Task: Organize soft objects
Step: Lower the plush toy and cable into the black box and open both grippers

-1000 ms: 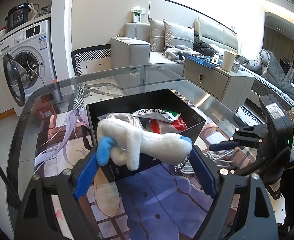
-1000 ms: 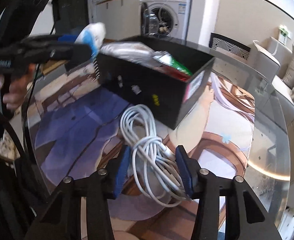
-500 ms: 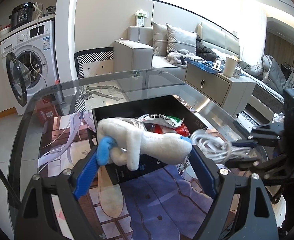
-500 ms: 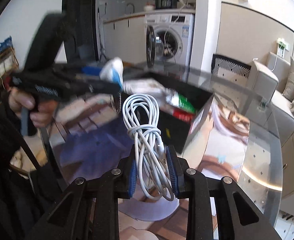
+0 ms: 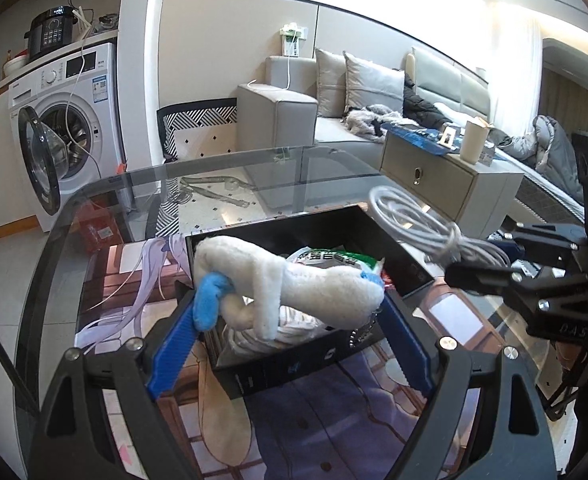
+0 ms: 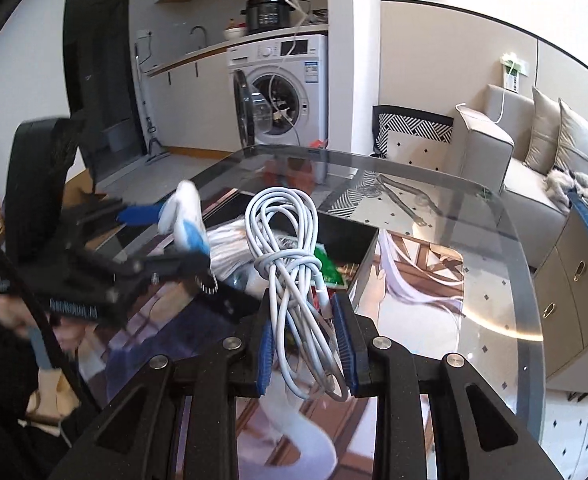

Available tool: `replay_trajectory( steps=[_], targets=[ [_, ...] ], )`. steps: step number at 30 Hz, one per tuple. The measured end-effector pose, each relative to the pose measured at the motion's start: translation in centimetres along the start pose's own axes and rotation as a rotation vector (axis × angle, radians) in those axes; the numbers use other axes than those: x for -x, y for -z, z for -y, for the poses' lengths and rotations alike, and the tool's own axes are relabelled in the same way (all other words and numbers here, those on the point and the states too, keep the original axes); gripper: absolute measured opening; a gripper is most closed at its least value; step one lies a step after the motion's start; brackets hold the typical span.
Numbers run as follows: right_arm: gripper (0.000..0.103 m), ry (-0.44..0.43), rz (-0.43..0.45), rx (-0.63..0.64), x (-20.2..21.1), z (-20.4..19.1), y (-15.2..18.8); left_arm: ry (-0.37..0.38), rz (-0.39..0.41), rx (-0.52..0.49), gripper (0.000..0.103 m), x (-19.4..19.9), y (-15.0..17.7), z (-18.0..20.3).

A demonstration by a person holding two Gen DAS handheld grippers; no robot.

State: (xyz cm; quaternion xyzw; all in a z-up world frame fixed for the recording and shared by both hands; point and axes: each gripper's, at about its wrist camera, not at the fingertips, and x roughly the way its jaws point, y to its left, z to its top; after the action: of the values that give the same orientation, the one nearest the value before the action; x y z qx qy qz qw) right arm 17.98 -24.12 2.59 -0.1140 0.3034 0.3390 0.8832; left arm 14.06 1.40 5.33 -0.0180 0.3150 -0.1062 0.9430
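My left gripper (image 5: 289, 304) is shut on a white plush toy (image 5: 294, 284) with blue tips and holds it over the near edge of the black box (image 5: 334, 224). The box holds a green and white snack bag (image 5: 330, 258) and white bagged items. My right gripper (image 6: 306, 320) is shut on a coiled white cable (image 6: 289, 248) and holds it above the box's right side. The cable also shows in the left wrist view (image 5: 418, 224). The left gripper and the toy show blurred in the right wrist view (image 6: 185, 216).
The box stands on a glass table (image 6: 494, 280) over an anime-print mat (image 5: 334, 420). A washing machine (image 5: 65, 120), a grey sofa (image 5: 334, 112) and a cabinet (image 5: 450, 184) stand beyond the table.
My right gripper closed on the cable, lifted it off the table and carried it up over the box. My left gripper moved the toy forward over the box's near edge.
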Motion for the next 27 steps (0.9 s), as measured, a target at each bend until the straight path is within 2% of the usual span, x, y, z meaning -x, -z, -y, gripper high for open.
replay_trajectory(
  steps=[13, 17, 22, 25, 27],
  targets=[
    [0.028, 0.001, 0.003, -0.011, -5.1, 0.0, -2.2, -0.011, -0.047, 0.028, 0.088, -3.0, -0.5, 0.0],
    [0.045, 0.007, 0.021, -0.014, -5.2, 0.1, -2.1, -0.018, -0.05, 0.016, 0.09, -3.1, -0.4, 0.0],
    [0.051, 0.013, 0.044, -0.036, -3.8, 0.8, -1.3, -0.007, -0.041, -0.007, 0.093, -2.6, -0.2, 0.1],
    [0.055, 0.017, 0.056, -0.035, -2.7, 0.8, -0.7, -0.019, -0.029, -0.012, 0.101, -2.3, -0.1, 0.2],
    [0.065, 0.021, 0.067, -0.033, -2.1, 0.7, -0.4, -0.027, -0.027, -0.009, 0.103, -2.1, 0.0, 0.1]
  ],
)
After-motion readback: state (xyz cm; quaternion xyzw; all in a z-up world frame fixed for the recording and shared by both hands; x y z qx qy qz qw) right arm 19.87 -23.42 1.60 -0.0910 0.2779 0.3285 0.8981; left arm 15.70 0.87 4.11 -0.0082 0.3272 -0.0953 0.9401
